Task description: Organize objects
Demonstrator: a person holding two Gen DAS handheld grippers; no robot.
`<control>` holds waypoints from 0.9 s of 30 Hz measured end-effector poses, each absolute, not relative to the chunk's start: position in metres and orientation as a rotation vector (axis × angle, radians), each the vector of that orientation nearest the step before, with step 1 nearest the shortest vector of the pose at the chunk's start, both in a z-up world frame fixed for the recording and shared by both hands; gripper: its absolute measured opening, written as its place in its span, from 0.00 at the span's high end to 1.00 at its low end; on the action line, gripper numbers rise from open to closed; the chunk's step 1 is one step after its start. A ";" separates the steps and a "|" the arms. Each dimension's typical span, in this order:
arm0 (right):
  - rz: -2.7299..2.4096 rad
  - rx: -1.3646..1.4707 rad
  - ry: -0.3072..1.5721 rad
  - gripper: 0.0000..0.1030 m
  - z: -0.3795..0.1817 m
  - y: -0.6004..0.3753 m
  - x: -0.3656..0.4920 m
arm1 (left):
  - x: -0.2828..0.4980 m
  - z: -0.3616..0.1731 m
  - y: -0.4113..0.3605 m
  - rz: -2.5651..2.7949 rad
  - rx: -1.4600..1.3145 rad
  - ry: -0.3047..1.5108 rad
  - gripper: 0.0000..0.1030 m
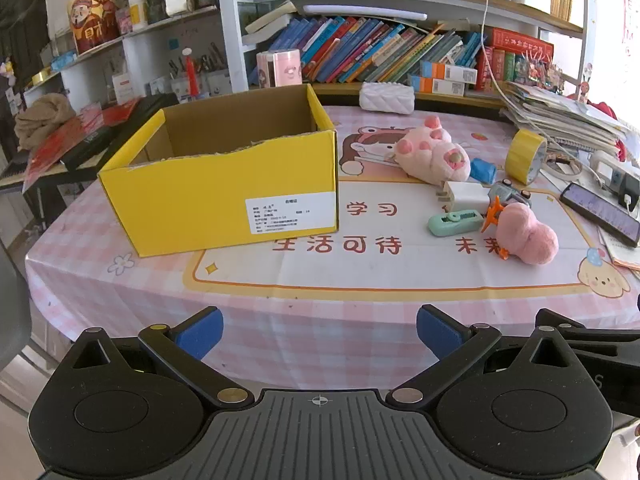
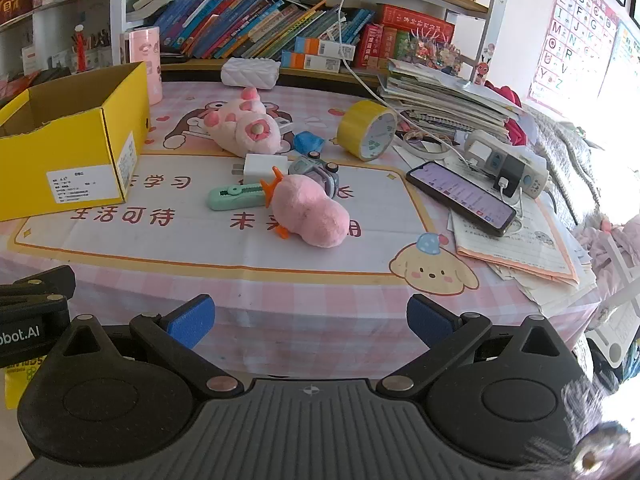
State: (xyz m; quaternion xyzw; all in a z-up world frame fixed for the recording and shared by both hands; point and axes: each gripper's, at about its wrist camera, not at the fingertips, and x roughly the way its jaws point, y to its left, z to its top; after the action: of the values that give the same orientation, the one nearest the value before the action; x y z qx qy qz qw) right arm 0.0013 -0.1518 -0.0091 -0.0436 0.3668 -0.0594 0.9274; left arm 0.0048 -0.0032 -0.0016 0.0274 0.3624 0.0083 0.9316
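Items awaiting the yellow box (image 1: 224,196), sitting at 10 o'clock on the table (image 2: 320,300):
- Pink plush (image 2: 310,210), lying at centre: likely light and squashy (pinch mid-body).
- Knife (image 2: 236,197), lying at its 9 o'clock: probably stiff and slick.
- Tape roll (image 2: 366,130), standing at 1 o'clock: grip the rim.

Left gripper (image 1: 320,336) and right gripper (image 2: 310,326) are both gaping wide, holding nothing.
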 end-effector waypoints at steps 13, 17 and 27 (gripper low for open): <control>-0.127 -0.100 0.755 0.00 -0.009 -0.152 0.003 | 0.007 -0.005 0.000 0.018 0.058 0.749 0.00; -0.129 -0.101 0.754 0.00 -0.009 -0.151 0.004 | 0.008 -0.005 0.001 0.019 0.060 0.745 0.00; -0.126 -0.098 0.752 0.00 -0.009 -0.148 0.005 | 0.008 -0.006 0.003 0.021 0.064 0.745 0.00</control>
State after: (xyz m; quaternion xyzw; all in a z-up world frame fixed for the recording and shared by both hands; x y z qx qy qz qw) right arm 0.0051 -0.1484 -0.0089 -0.0479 0.3668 -0.0613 0.9270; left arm 0.0083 0.0026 -0.0055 0.0311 0.3640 0.0102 0.9308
